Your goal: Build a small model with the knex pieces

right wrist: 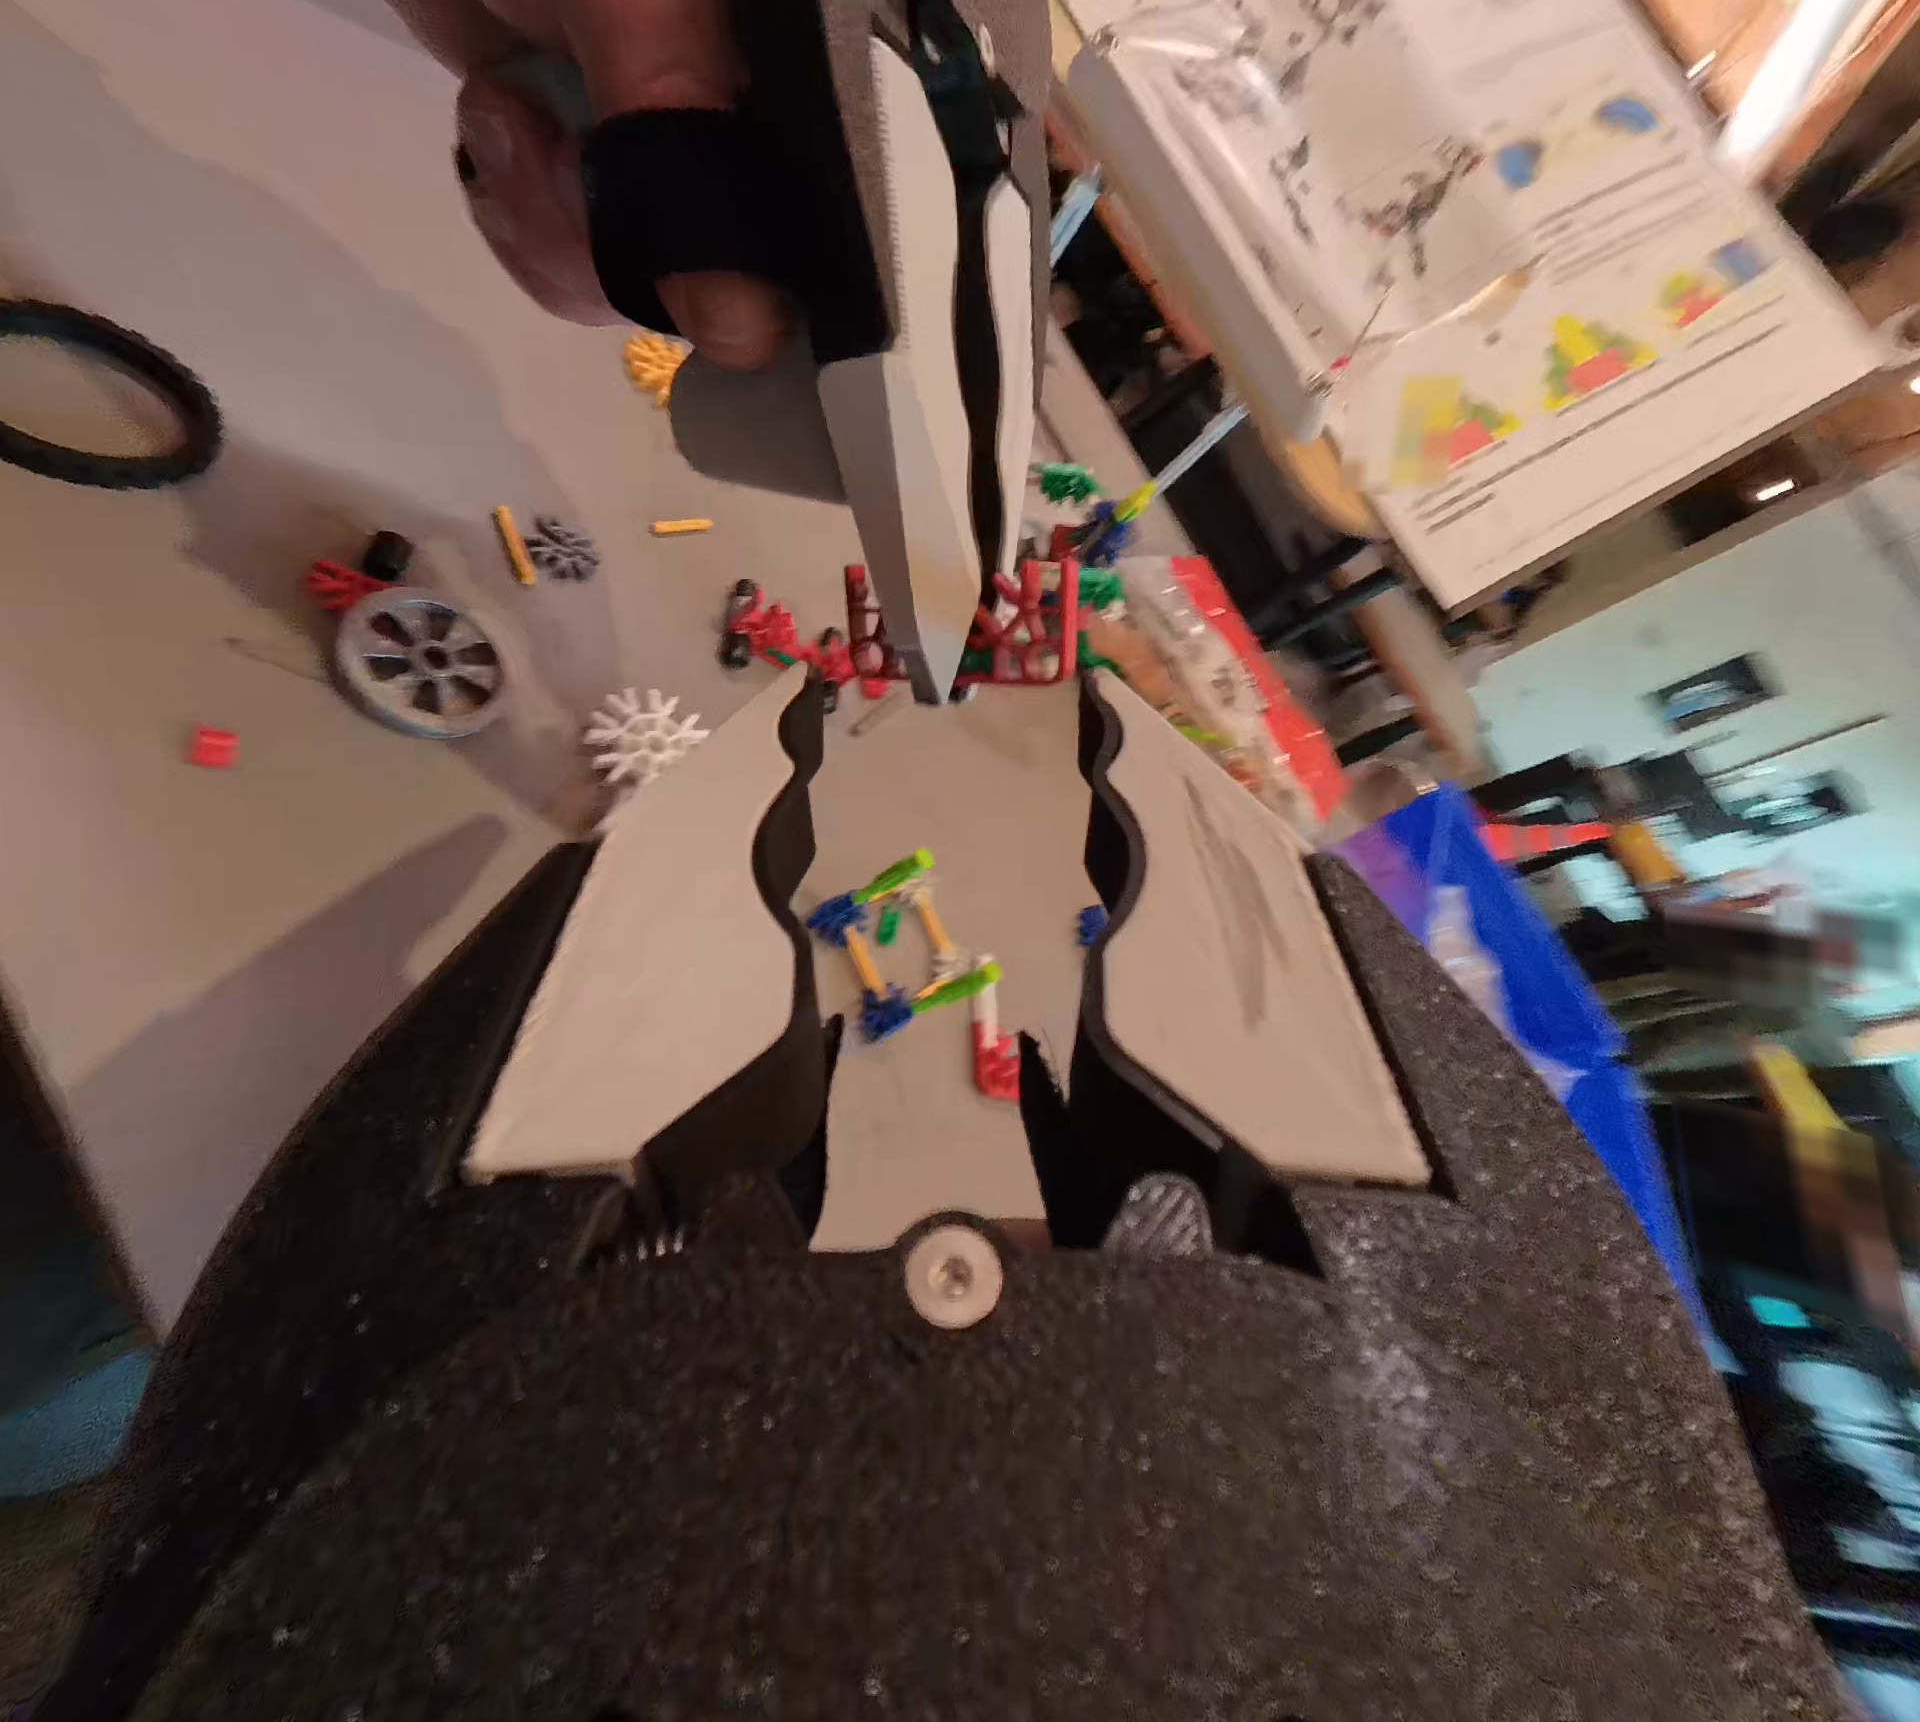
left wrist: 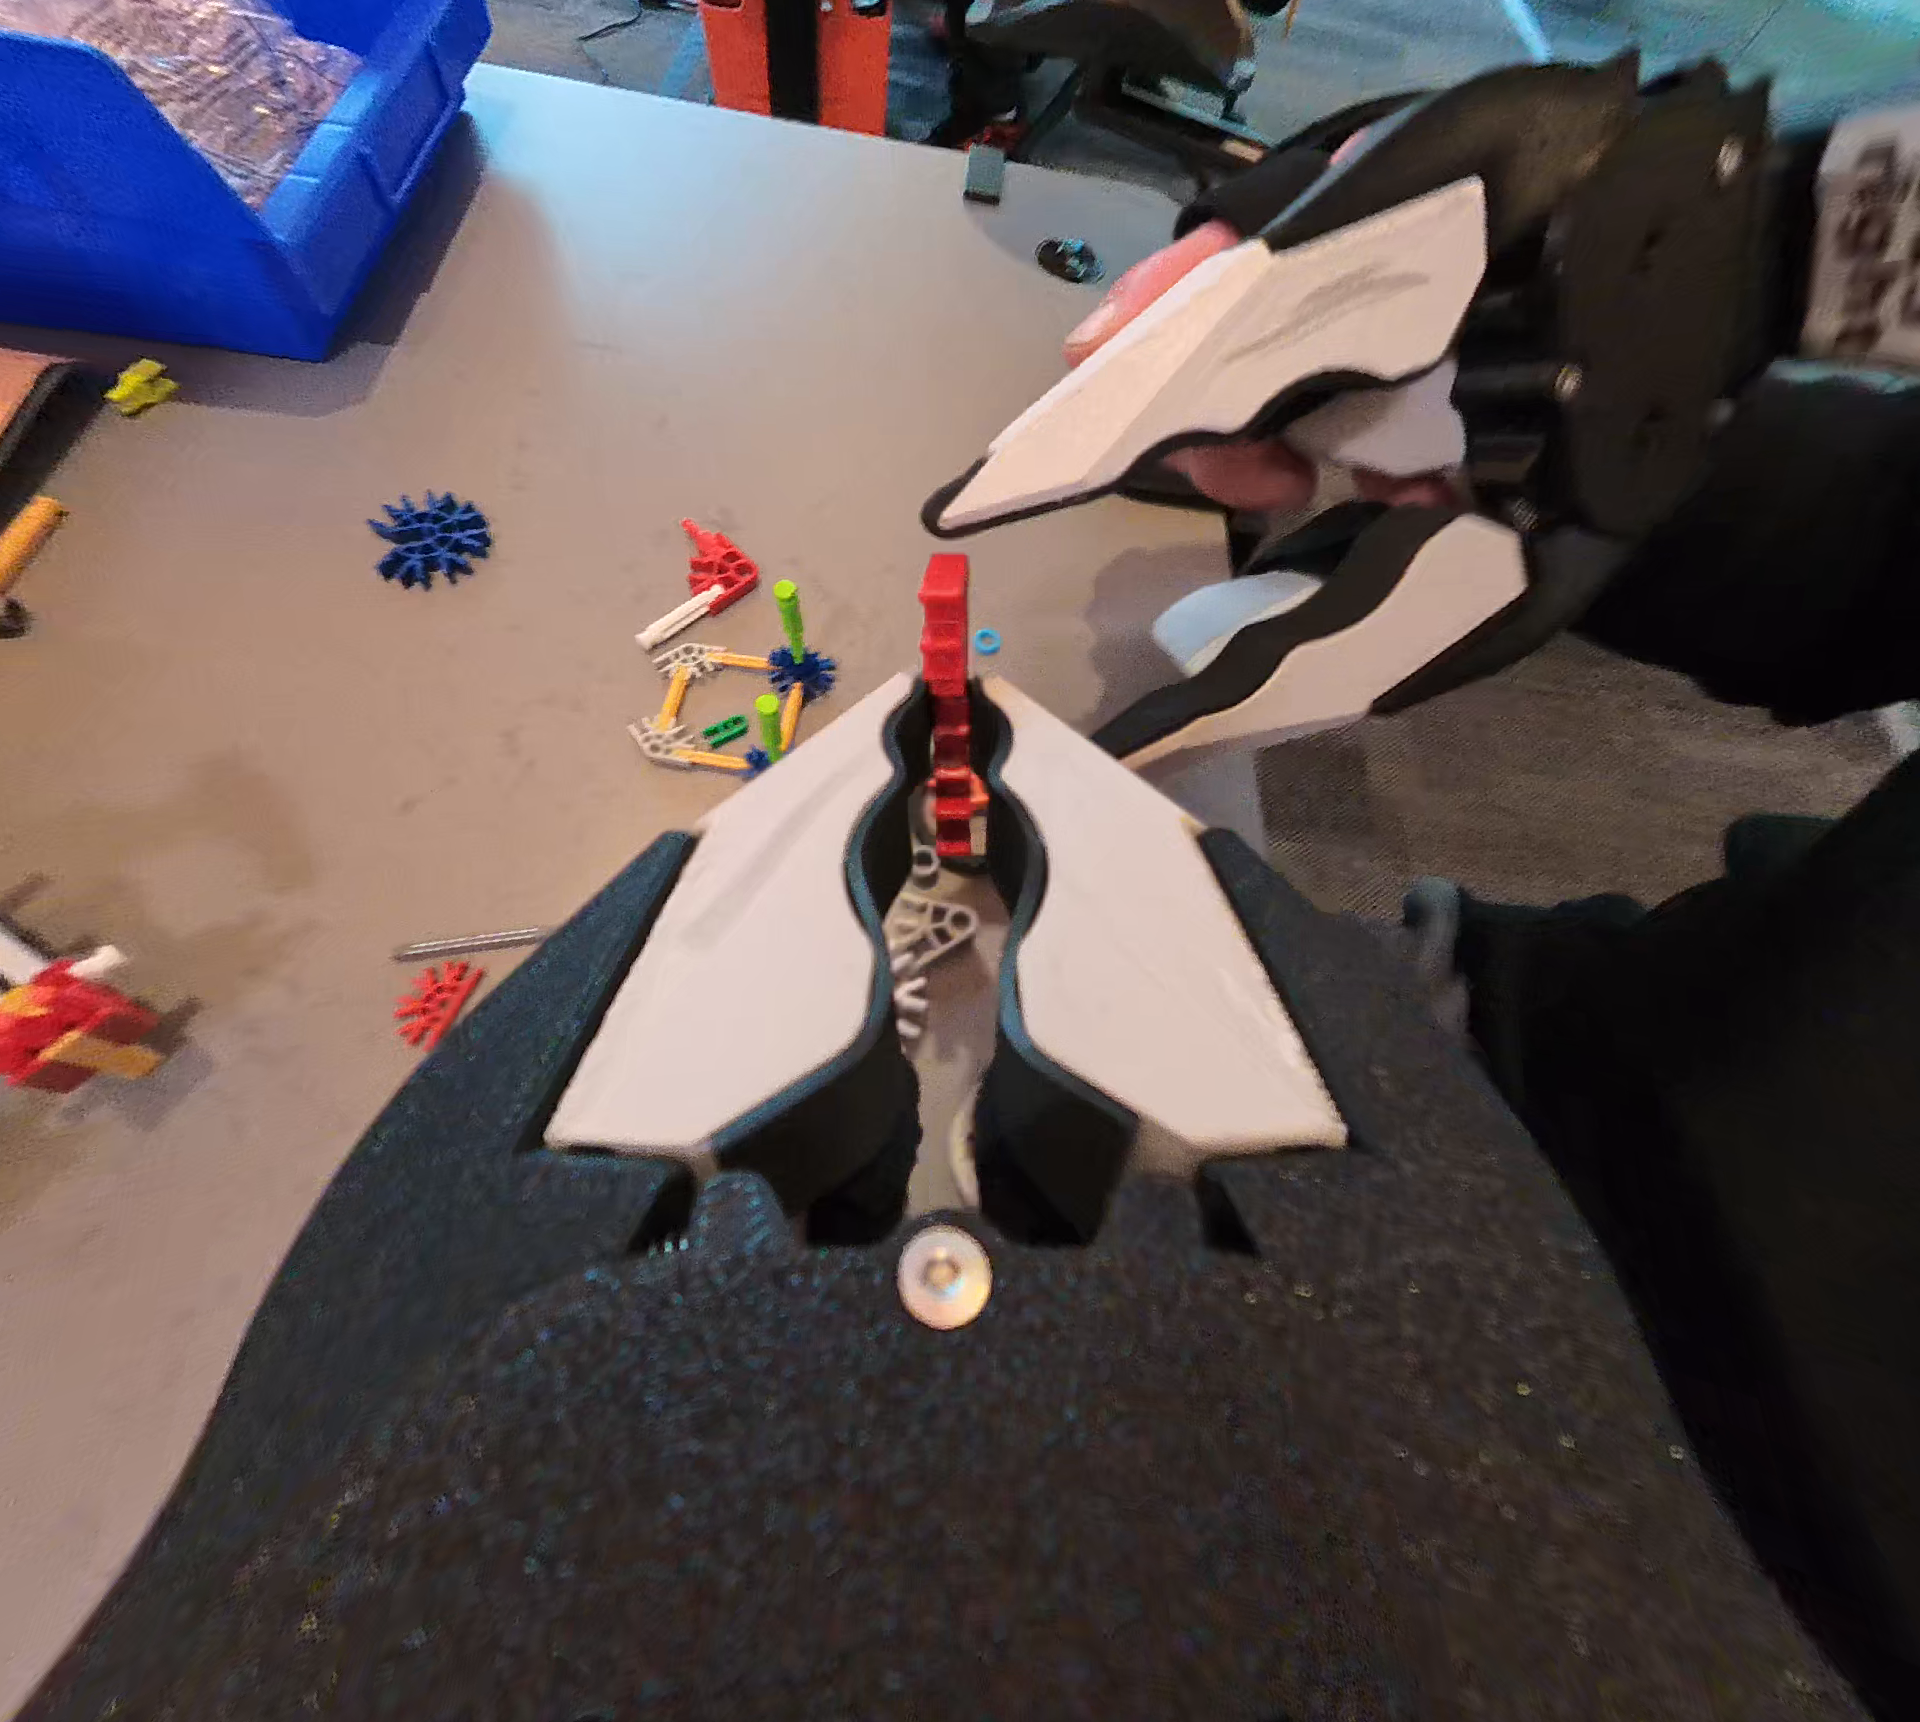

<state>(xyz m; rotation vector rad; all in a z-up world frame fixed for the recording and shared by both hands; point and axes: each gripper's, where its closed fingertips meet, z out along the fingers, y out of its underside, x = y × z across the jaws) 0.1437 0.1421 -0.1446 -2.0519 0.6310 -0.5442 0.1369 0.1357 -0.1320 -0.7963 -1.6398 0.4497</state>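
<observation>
At the centre of the left wrist view we have the left gripper (left wrist: 948, 696) clamped on a red piece (left wrist: 948, 633), a short notched stack of small plastic parts that stands upright and pokes out past the fingertips. We judge it light, stiff and a little slick; the pinch sits low on its length, which leaves the top free. A grey connector (left wrist: 928, 929) shows behind it between the fingers (we cannot tell whether it is joined to the red piece).

The right gripper (left wrist: 1023, 623) comes in from the right of that frame with its fingers spread and empty, the upper tip just beside the top of the red piece. In its own view, a small frame (right wrist: 914, 950) of yellow rods, blue hubs and green pegs lies on the table (left wrist: 582, 322) between the spread fingers.

At upper left sits a blue bin (left wrist: 208, 145) holding crinkled clear plastic bags (left wrist: 156, 10); what is inside them we cannot make out.
</observation>
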